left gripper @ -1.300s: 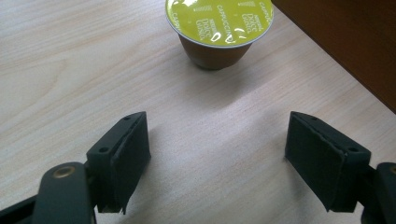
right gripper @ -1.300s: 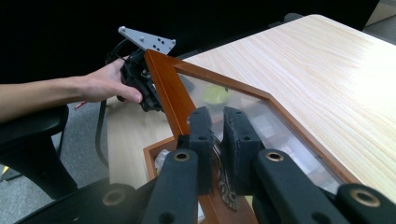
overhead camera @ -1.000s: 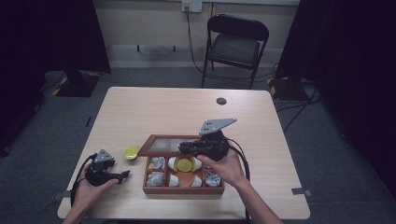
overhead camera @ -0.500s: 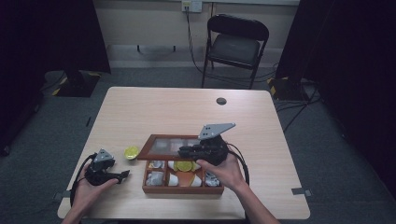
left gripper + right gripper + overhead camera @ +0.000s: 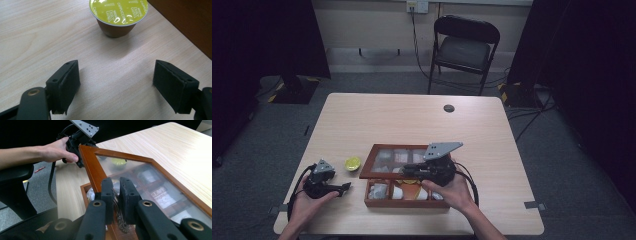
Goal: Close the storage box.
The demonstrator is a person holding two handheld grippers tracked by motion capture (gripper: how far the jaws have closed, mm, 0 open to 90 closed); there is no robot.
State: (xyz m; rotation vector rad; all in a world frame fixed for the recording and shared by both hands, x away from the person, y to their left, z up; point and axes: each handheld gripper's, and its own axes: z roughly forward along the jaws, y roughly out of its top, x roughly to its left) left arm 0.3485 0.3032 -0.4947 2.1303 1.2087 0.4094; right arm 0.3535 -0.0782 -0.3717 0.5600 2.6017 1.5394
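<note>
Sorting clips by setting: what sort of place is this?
Probably a recording studio or lab: dark curtains, a lone folding chair, one wooden table on grey carpet.

The box (image 5: 404,172)'s packets blur behind the hazy glass lid (image 5: 147,180); the right tool (image 5: 115,195) hides the latch.

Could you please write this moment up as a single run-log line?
right tongs: shut on box lid latch, lid half raised | left tongs: open, on table | coffee capsule: upright beside box
</note>
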